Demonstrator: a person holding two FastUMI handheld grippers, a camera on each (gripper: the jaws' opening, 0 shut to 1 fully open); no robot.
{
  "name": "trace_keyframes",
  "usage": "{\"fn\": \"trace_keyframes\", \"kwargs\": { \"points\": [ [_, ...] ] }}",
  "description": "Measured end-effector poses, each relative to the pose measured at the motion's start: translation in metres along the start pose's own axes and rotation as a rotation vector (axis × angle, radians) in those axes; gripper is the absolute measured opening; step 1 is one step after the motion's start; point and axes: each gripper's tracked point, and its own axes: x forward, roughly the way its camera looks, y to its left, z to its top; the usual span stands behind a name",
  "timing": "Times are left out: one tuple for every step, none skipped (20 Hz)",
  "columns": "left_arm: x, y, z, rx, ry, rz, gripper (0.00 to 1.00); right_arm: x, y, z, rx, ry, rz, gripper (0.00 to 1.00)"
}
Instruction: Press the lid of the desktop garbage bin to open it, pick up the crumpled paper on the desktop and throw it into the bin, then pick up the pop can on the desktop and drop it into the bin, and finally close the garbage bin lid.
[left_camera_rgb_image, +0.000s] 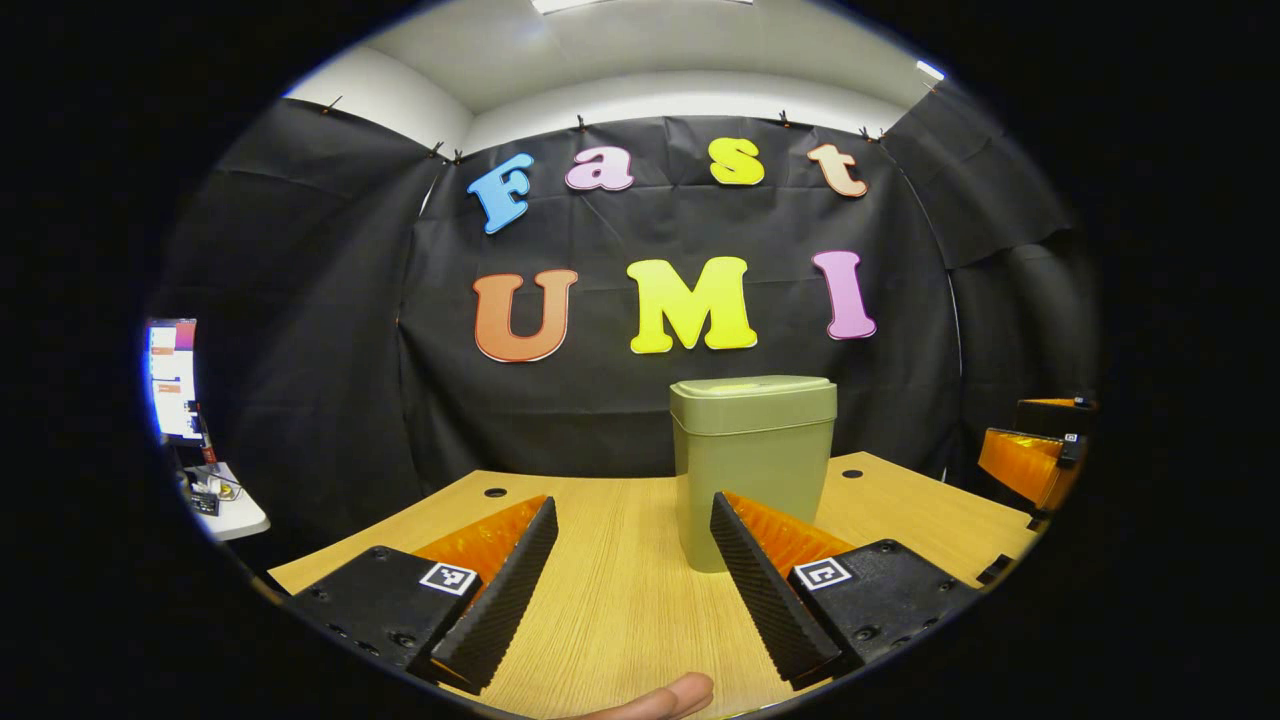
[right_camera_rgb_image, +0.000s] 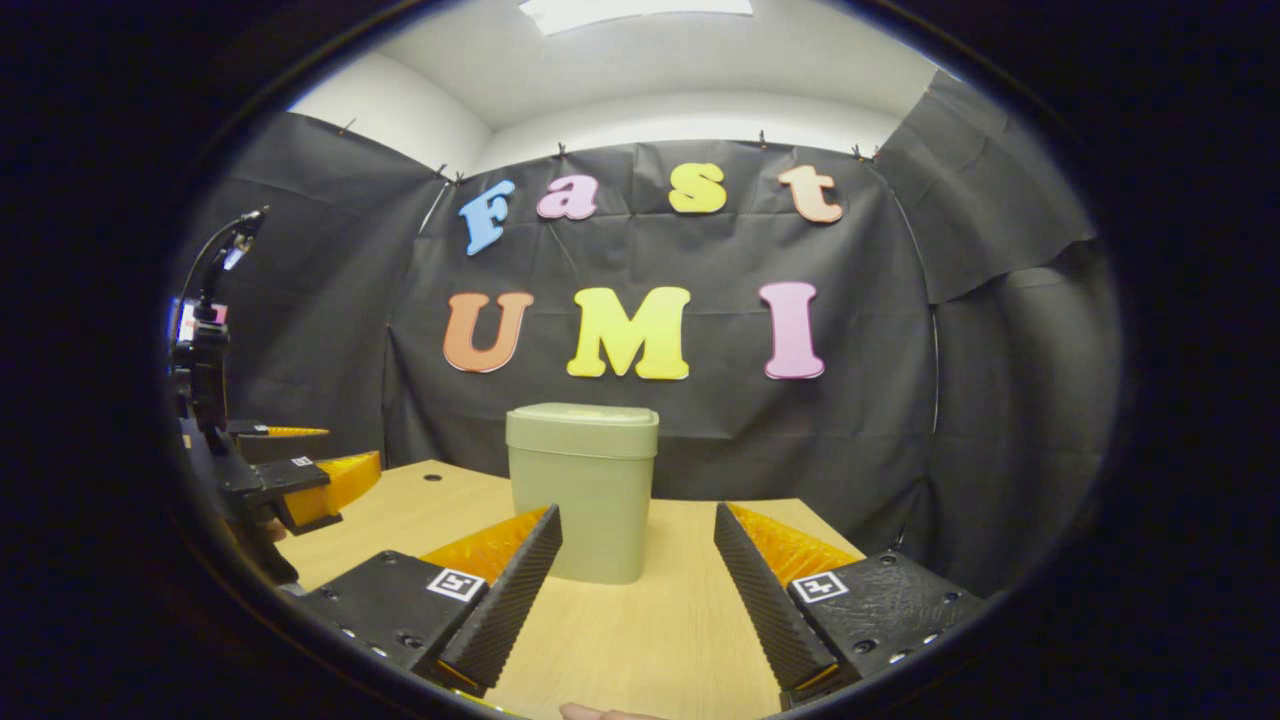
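- The garbage bin (left_camera_rgb_image: 752, 470) stands upright on the wooden counter (left_camera_rgb_image: 620, 600), toward its far edge before the black wall, its lid (left_camera_rgb_image: 753, 398) closed.
- The left claw (left_camera_rgb_image: 635, 590) hangs above the counter just short of the bin, fingers spread, nothing between them.
- The right claw (right_camera_rgb_image: 640, 595) hovers likewise, spread and empty, the bin ahead and slightly left.
- A fingertip (left_camera_rgb_image: 665, 697) shows at the bottom edge of the left gripper view.

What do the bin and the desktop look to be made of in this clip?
Garbage bin: likely molded plastic, matte olive green, with smooth uniform walls, rounded corners and a soft sheen on the shut lid. Desktop: light wood or wood-look laminate, judging by its fine straight grain lines; which one cannot be told.
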Motion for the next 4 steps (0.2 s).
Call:
{"fn": "trace_keyframes", "kwargs": {
  "points": [
    [-0.0004,0.0001,-0.0009,0.005,0.004,0.001,0.99,-0.0006,0.0004,-0.0001,0.003,0.001,0.000,0.95],
    [-0.0001,0.0005,-0.0015,0.003,0.005,0.005,0.99,-0.0007,0.0010,-0.0005,0.008,0.001,0.002,0.95],
    [-0.0001,0.0005,-0.0019,0.001,0.007,0.002,0.99,-0.0009,0.0035,-0.0010,0.006,0.003,0.009,0.95],
    [0.0005,0.0004,-0.0013,0.000,0.006,0.003,0.99,-0.0009,0.0053,-0.0021,0.001,0.006,0.012,0.95]
  ]
}}
